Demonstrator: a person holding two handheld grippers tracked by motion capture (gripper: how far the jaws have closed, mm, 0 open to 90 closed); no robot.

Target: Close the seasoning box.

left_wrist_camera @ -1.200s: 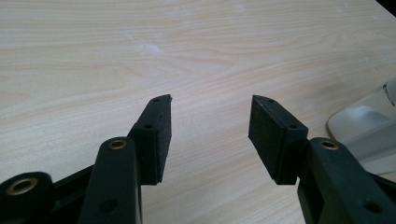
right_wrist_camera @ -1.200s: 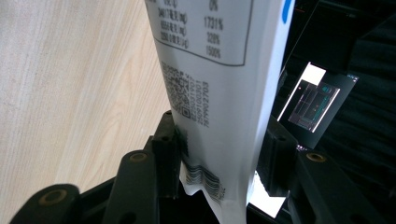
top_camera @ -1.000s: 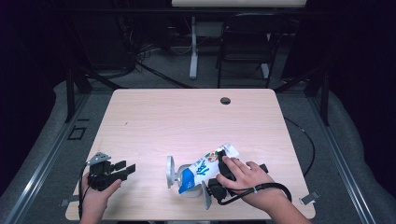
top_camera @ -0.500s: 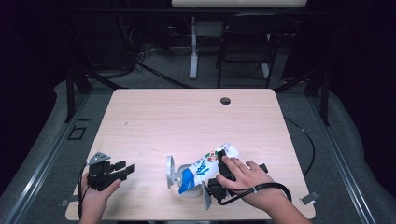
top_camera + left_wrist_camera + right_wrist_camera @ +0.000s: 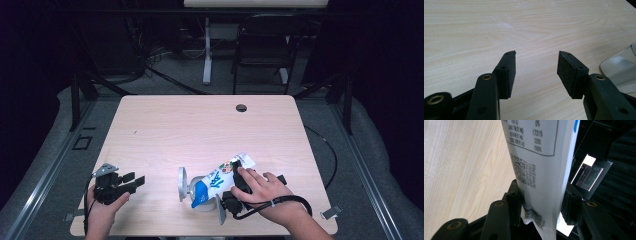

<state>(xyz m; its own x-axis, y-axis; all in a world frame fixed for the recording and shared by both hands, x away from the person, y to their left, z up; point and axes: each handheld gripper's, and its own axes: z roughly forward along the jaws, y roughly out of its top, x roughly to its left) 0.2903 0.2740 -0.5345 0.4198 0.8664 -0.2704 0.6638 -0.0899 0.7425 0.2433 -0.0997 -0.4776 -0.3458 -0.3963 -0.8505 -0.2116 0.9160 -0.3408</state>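
Your desk [image 5: 200, 125] lies mostly bare. Toward its 6 o'clock edge a white-and-blue pouch [image 5: 216, 181] lies tilted, its blue end tipped into a clear cup [image 5: 186, 186] lying on its side; the cup's far wall is hard to make out. Your right tool [image 5: 541, 200] clamps the pouch's crimped end between both pads, and your hand [image 5: 260, 192] hides most of that tool from above. At 8 o'clock, your left tool [image 5: 536, 65] is released, jaws spread over bare wood, well apart from the pouch.
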